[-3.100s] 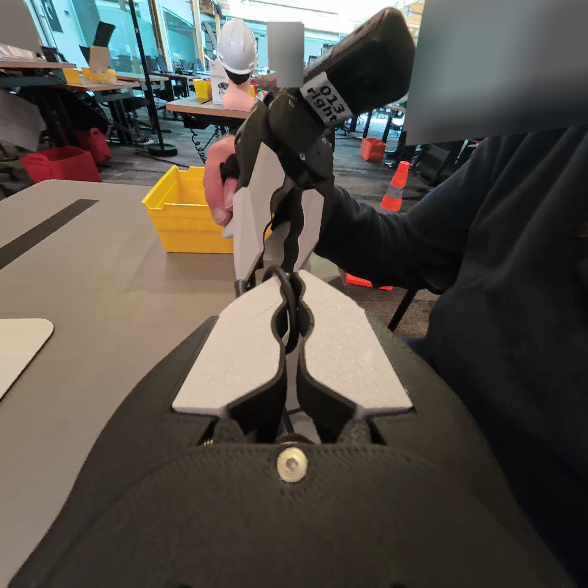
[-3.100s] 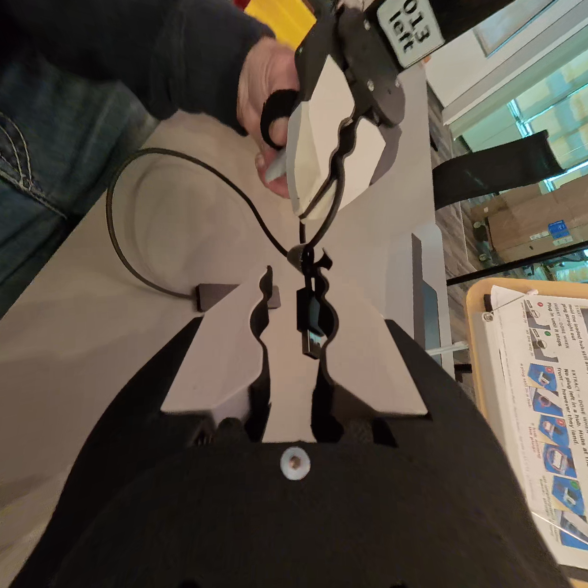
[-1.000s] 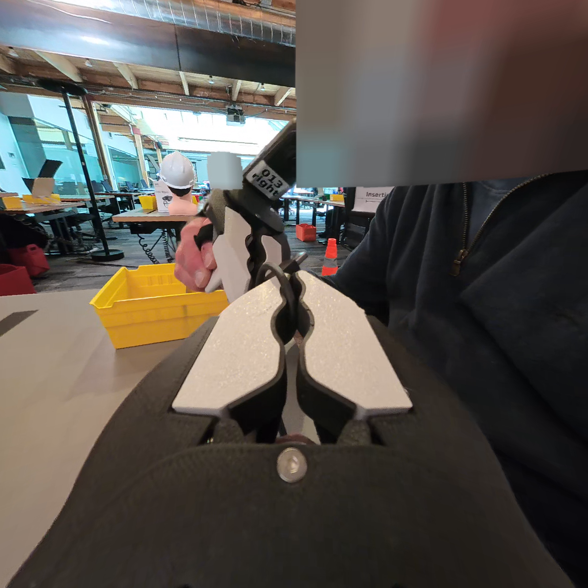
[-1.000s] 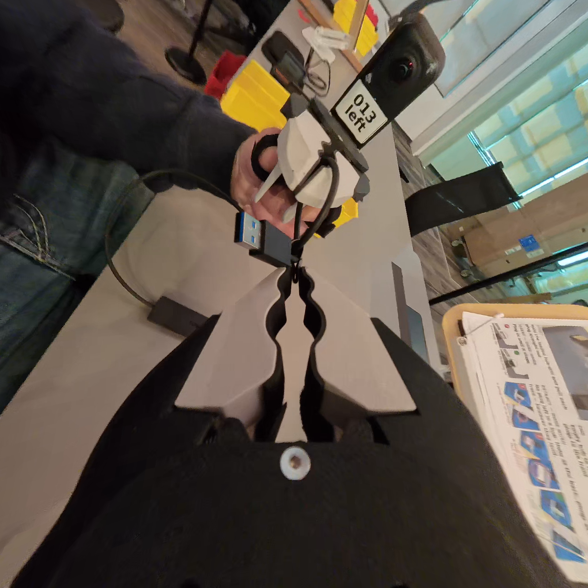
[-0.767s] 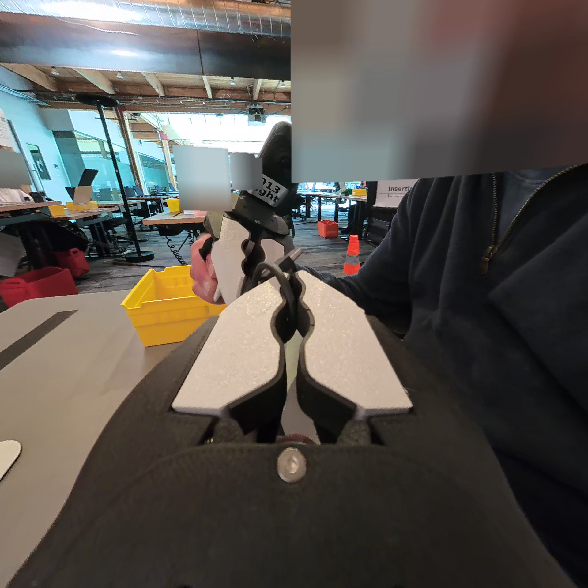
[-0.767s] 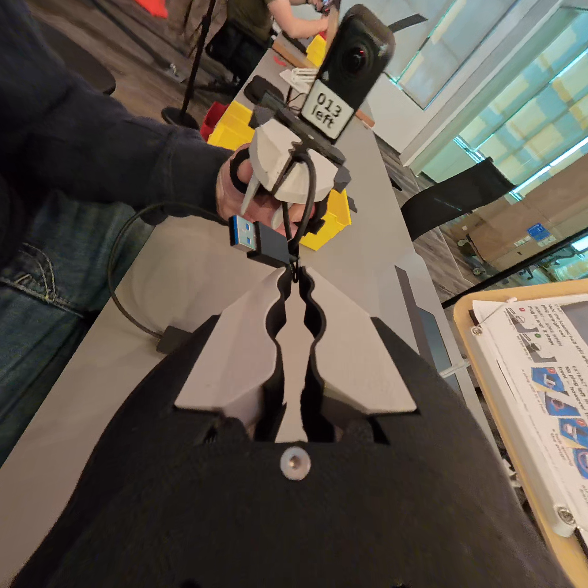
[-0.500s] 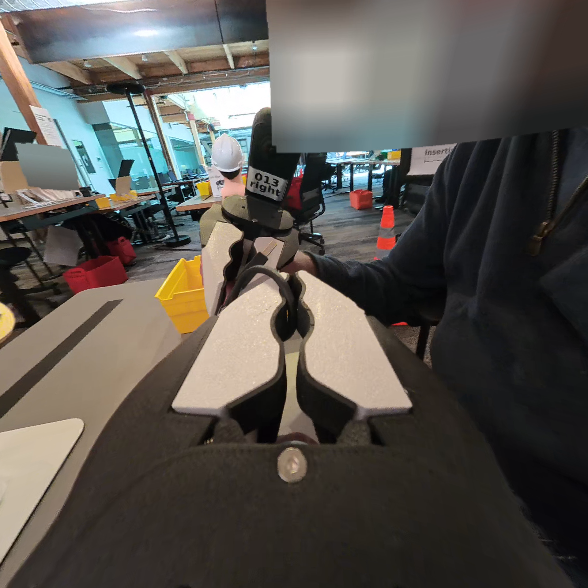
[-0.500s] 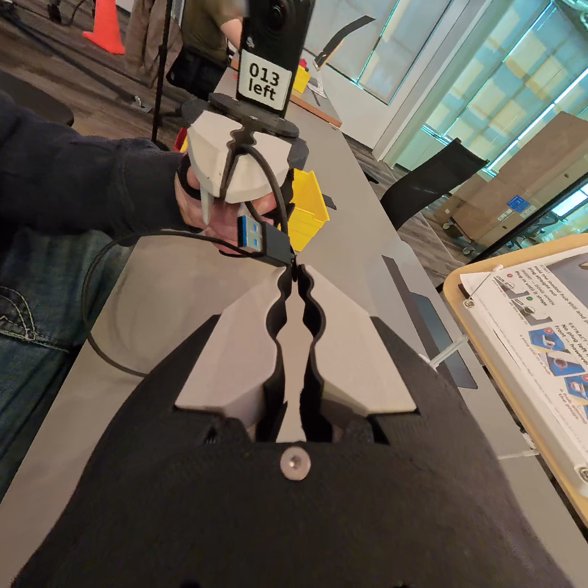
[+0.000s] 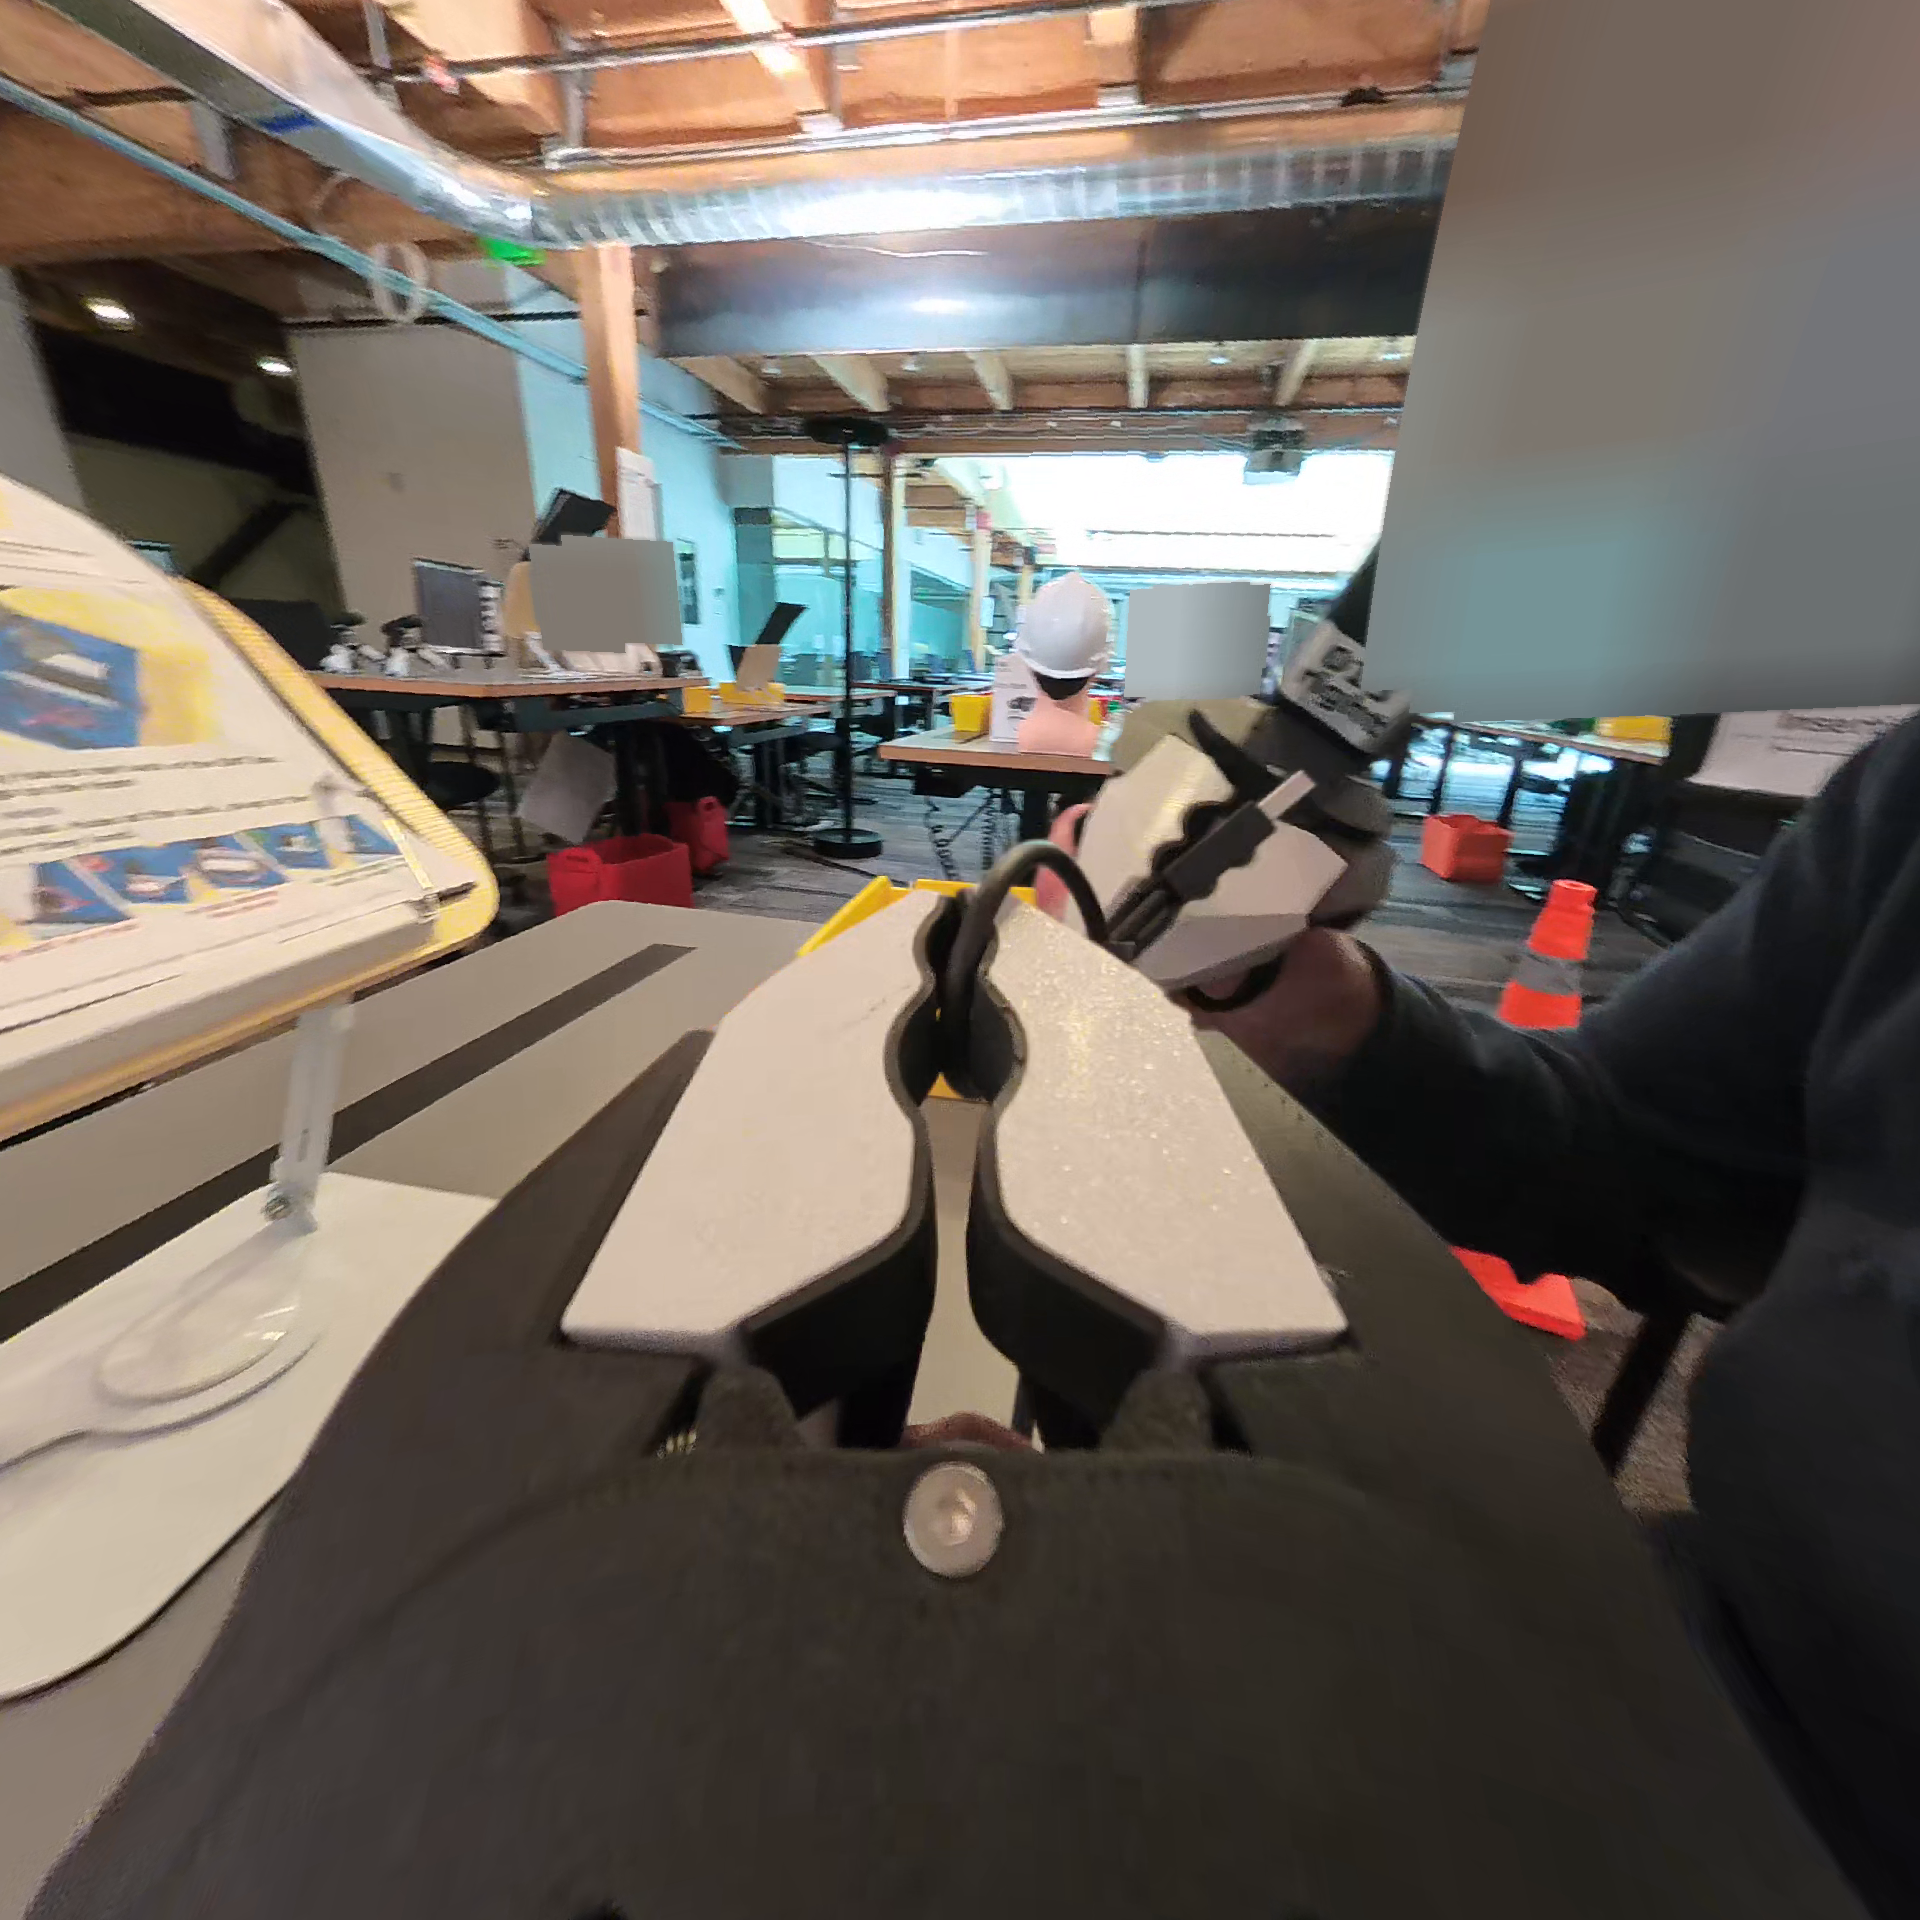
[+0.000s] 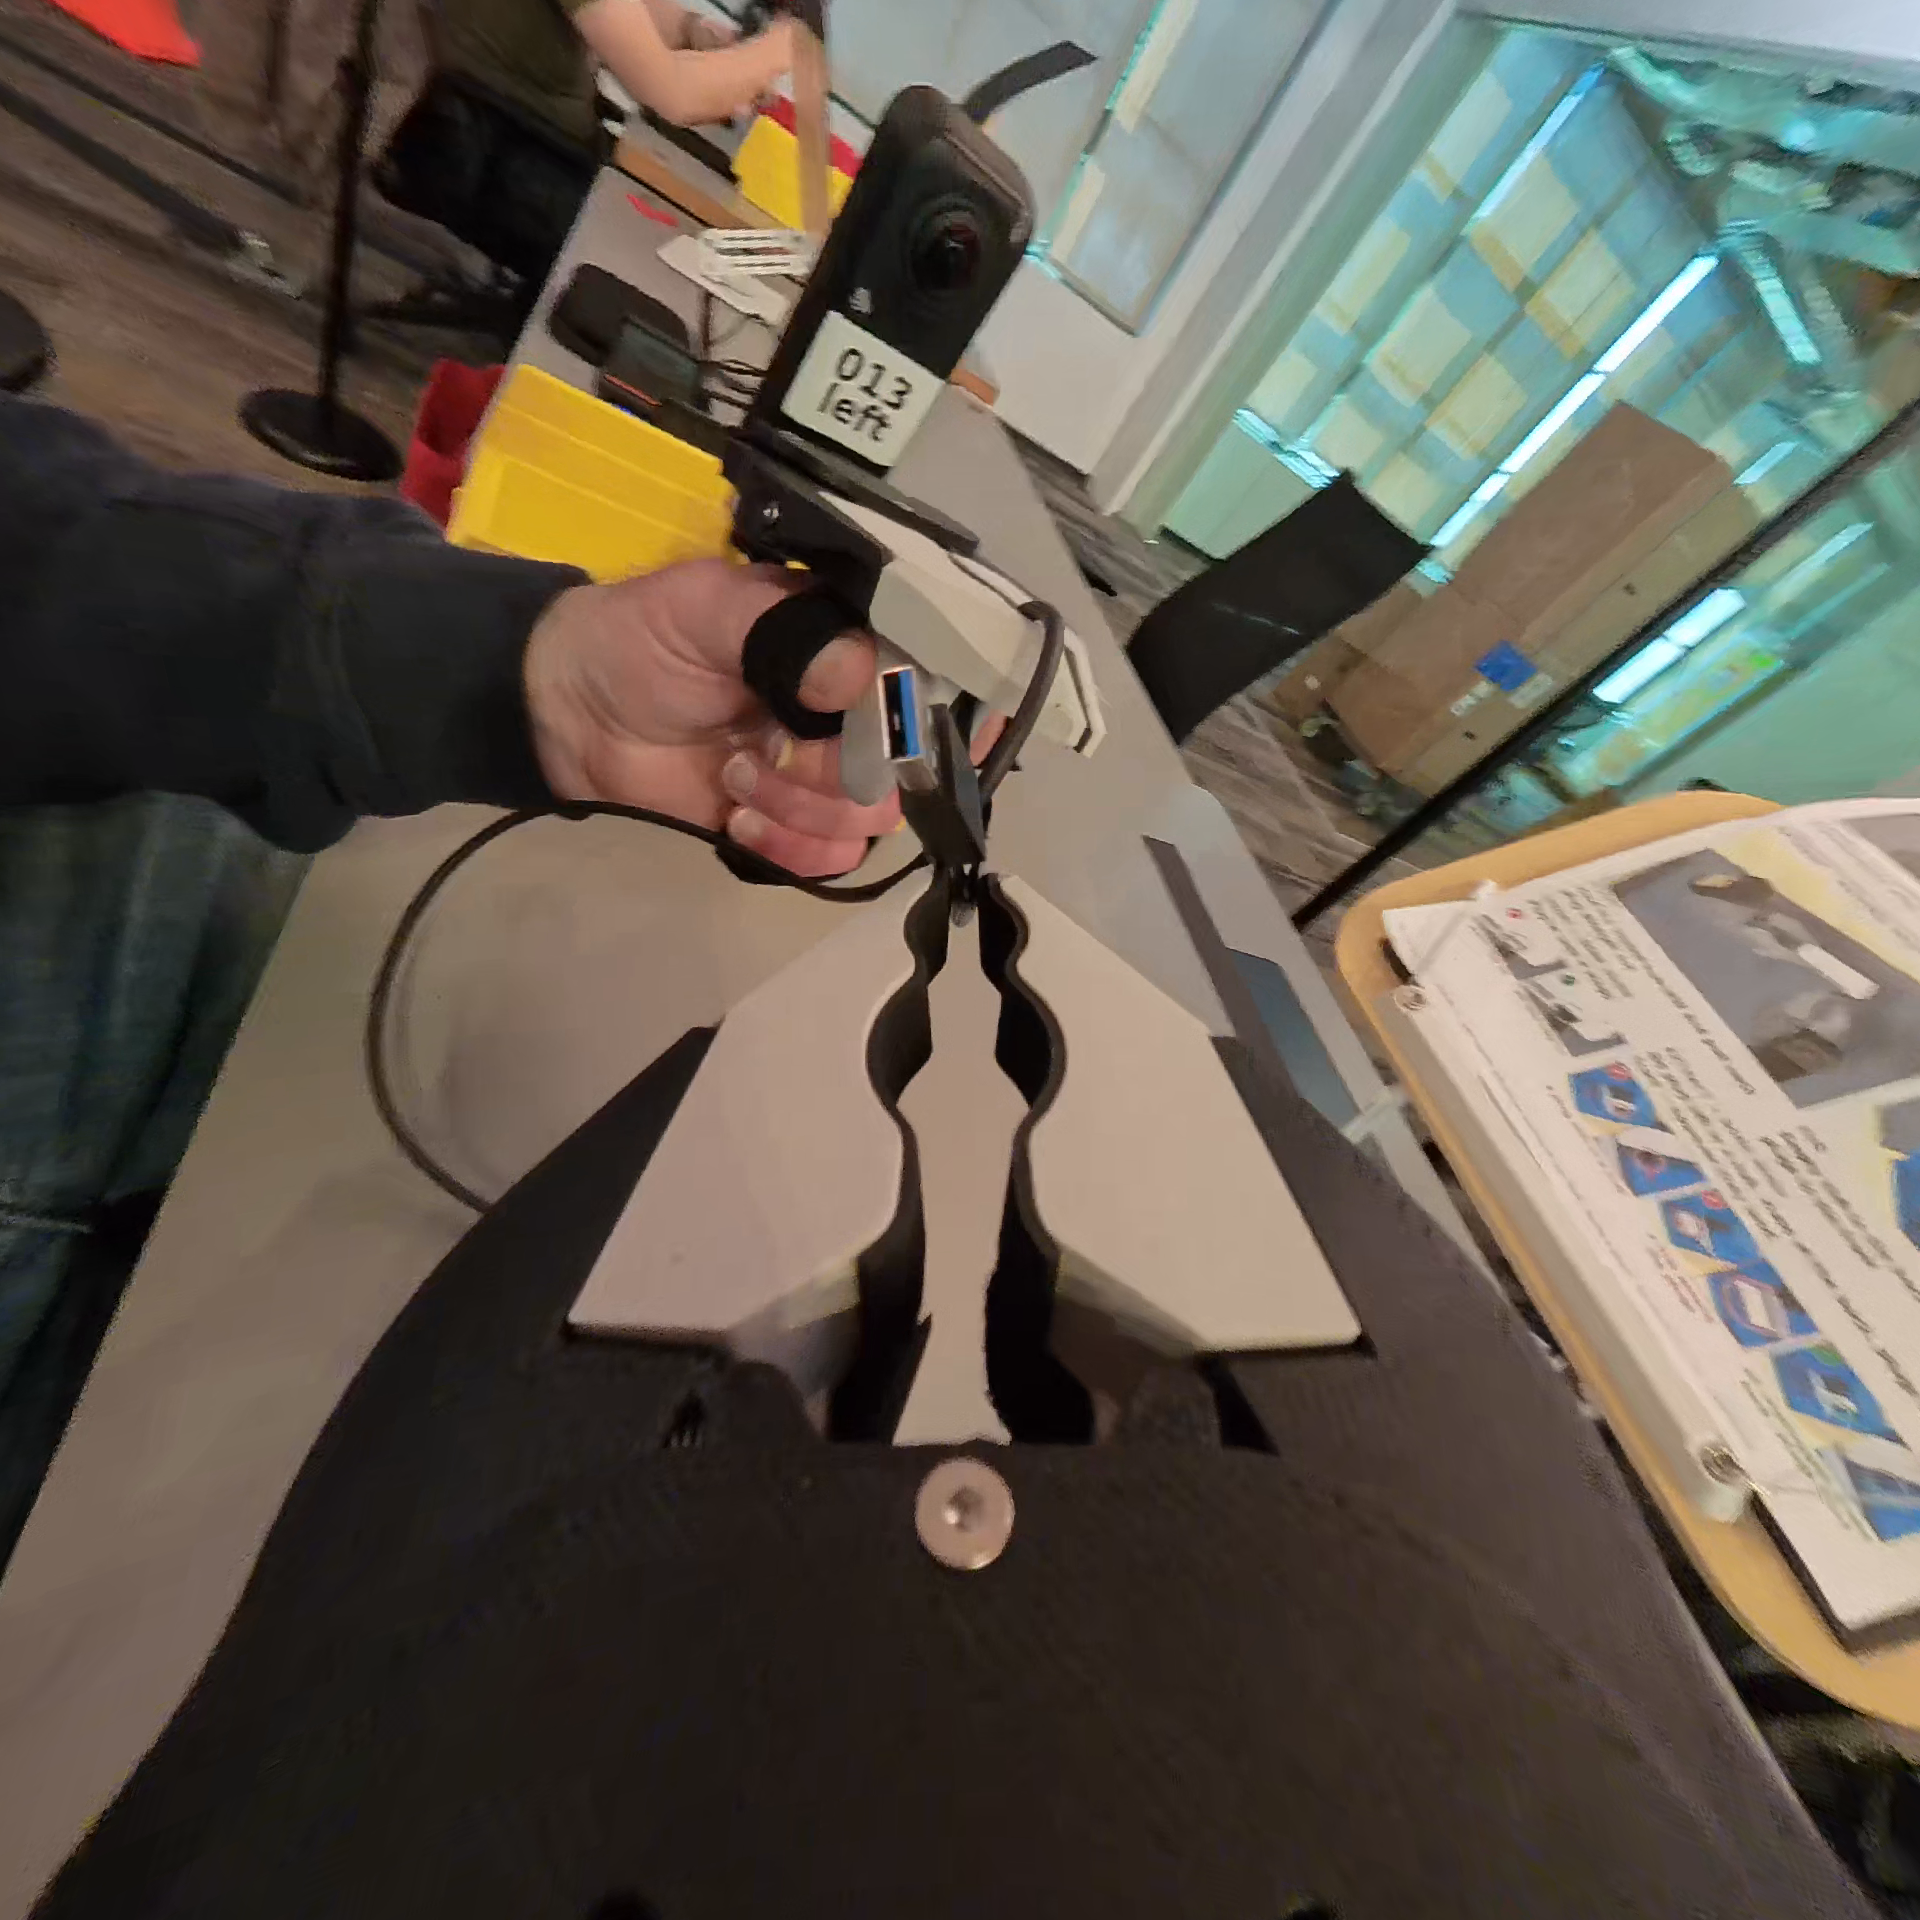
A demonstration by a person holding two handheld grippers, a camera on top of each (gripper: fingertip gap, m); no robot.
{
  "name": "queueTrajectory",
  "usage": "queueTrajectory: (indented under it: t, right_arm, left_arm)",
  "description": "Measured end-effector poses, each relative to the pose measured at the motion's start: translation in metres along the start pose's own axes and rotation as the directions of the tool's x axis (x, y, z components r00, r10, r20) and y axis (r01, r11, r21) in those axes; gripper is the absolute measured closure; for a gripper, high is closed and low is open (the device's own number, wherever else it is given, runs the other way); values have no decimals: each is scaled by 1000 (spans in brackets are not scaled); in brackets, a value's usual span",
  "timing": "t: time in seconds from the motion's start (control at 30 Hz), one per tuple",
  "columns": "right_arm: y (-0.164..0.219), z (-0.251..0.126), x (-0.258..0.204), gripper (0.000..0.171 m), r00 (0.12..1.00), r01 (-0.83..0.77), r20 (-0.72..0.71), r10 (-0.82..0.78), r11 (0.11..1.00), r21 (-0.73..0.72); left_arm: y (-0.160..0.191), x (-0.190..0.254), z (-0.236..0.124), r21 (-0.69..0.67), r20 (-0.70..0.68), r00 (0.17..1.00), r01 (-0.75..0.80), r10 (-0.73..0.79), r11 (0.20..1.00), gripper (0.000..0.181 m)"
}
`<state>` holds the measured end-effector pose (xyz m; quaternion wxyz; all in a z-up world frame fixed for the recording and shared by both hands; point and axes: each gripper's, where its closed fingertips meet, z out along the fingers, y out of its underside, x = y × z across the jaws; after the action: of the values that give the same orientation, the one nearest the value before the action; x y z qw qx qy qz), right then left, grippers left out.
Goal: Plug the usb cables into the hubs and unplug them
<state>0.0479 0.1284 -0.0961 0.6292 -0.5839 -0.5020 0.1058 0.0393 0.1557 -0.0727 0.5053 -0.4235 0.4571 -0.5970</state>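
A black USB cable [image 10: 416, 997] runs from a loop over the grey table [image 10: 312, 1195] up to both grippers. My right gripper [image 10: 961, 896] is shut on the tail of the USB plug [image 10: 920, 748], whose blue-lined metal end points upward. My left gripper [image 9: 961, 920] is shut on the cable [image 9: 1023, 862] just behind the plug. It shows in the right wrist view [image 10: 1039, 675], close above and behind the plug. The right gripper shows in the left wrist view [image 9: 1195, 883] with the plug [image 9: 1278, 802]. No hub is in view.
An instruction board on a stand [image 9: 187, 810] with a white base [image 9: 156, 1403] stands on the table; it also shows in the right wrist view [image 10: 1662, 1143]. A yellow bin [image 10: 582, 488] sits at the table's far end. A person's sleeve and hands hold the grippers. The gap from one gripper's tips to the other's is roughly 4 centimeters.
Both grippers have swung round while keeping their grip. The plug now points up instead of left. The instruction board has come into the left wrist view, and the hub has left the right wrist view.
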Motion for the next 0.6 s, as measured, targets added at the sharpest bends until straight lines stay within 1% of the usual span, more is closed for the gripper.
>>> queueTrajectory:
  t: [0.07, 0.13, 0.23, 0.37, 0.43, 0.47, 0.5, 0.57, 0.6]
  right_arm:
    - [0, 2, 0, 169, 998, 38, -52, -39, 999, -22]
    - [1, 5, -1, 169, 988, 107, -107, -114, 992, -64]
    - [1, 8, 0, 169, 975, 122, -174, -137, 988, -96]
    - [-1, 12, -2, 170, 928, 221, -261, -265, 957, -188]
    - [-1, 13, 1, 170, 931, 199, -271, -243, 963, -180]
    - [0, 11, 5, 170, 938, 160, -281, -201, 974, -163]
    - [-1, 8, 9, 170, 943, 133, -286, -170, 981, -142]
    - [0, 6, 8, 170, 946, 181, -245, -212, 973, -141]
    - [0, 5, 4, 170, 937, 250, -217, -274, 959, -134]
  left_arm:
    - [0, -9, 0, 10, 59, 998, 16, -17, 1000, 181]
    - [2, -17, 0, 12, 109, 993, 38, -39, 999, 181]
    - [3, -26, 1, 32, 167, 983, 75, -79, 997, 181]
    - [5, -37, 0, 37, 248, 962, 112, -118, 993, 181]
    - [4, -40, -1, 46, 272, 955, 112, -120, 993, 181]
    - [1, -37, -2, 66, 249, 961, 105, -118, 992, 181]
    - [-4, -29, -2, 78, 183, 978, 88, -101, 993, 181]
    - [0, -16, -2, -6, 44, 990, 131, -131, 991, 181]
    - [1, -10, -2, -40, 20, 995, 95, -94, 995, 181]
